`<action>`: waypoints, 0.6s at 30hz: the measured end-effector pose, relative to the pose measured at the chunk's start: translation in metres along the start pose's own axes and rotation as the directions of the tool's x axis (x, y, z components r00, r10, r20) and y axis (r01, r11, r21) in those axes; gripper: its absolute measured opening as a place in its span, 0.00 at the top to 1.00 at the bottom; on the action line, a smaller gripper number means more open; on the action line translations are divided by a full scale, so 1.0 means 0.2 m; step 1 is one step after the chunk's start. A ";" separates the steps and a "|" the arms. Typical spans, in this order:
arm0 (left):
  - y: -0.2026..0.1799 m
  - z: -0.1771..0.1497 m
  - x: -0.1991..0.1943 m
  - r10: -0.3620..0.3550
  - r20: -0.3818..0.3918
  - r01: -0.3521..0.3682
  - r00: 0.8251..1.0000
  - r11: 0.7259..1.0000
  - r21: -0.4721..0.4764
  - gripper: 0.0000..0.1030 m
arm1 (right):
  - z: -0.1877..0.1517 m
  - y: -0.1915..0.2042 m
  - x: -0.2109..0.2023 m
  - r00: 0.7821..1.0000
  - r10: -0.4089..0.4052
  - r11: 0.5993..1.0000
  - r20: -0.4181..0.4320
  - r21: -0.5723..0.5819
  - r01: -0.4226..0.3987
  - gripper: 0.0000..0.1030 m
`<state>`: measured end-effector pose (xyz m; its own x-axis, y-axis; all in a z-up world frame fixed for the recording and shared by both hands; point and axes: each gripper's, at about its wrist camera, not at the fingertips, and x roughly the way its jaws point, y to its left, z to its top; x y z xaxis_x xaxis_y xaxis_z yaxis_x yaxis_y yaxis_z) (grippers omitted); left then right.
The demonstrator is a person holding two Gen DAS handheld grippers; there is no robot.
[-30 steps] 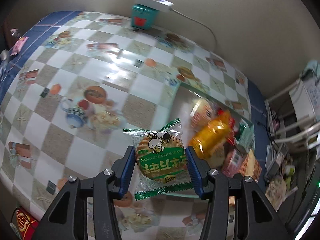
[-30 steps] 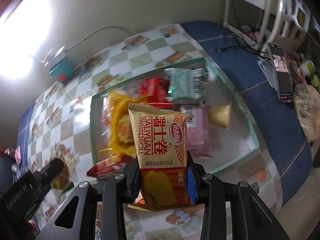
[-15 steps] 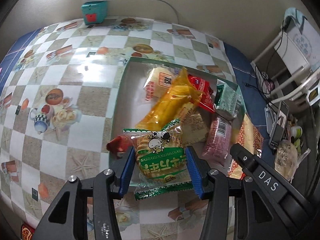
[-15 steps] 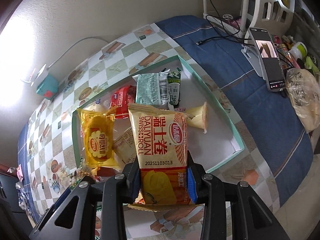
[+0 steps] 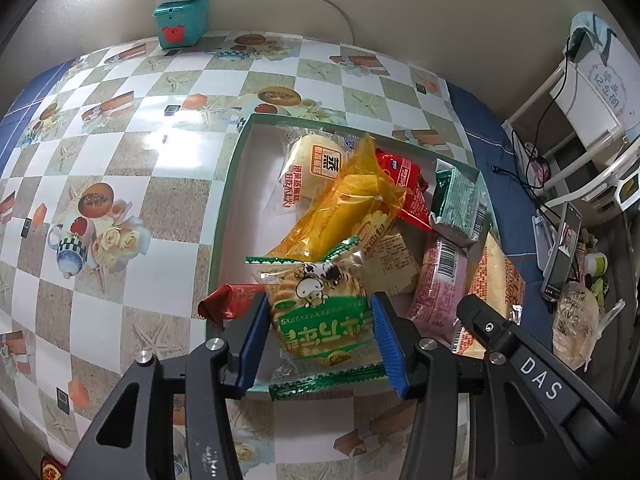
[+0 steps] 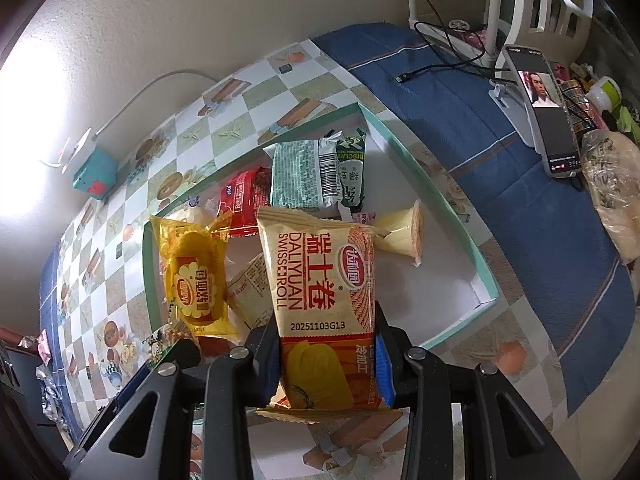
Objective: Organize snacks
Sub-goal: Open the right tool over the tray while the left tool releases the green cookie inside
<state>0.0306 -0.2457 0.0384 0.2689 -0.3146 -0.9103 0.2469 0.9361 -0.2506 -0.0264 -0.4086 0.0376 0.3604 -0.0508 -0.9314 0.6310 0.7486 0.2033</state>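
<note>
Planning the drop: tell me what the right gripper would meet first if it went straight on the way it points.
Probably the bare white floor of the box, since the right gripper, shut on the Swiss roll pack, points there; depth is unclear, and the cone-shaped snack lies just beyond.

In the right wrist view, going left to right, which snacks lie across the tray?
Yellow cake packet → red packet → green biscuit pack → pale cone-shaped snack, all inside the tray.
</note>
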 end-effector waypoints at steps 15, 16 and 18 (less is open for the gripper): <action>0.16 0.04 -0.09 0.007 0.040 -0.003 0.999 0.996 -0.094 0.15 | 0.00 -0.04 0.04 1.000 0.018 0.999 -0.020 0.047 -0.017 0.30; 0.18 0.04 -0.11 0.022 0.046 -0.017 0.999 0.995 -0.101 0.15 | 0.00 -0.04 0.04 1.000 0.015 0.999 -0.019 0.046 -0.014 0.27; 0.22 0.03 -0.12 0.049 0.050 -0.043 0.998 0.993 -0.109 0.11 | -0.02 -0.03 0.04 1.000 0.008 0.999 -0.019 0.037 -0.007 0.19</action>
<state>0.0417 -0.1981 0.0507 0.3271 -0.2760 -0.9038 0.1324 0.9604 -0.2453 -0.0311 -0.4109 0.0278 0.3520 -0.0322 -0.9354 0.6536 0.7238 0.2210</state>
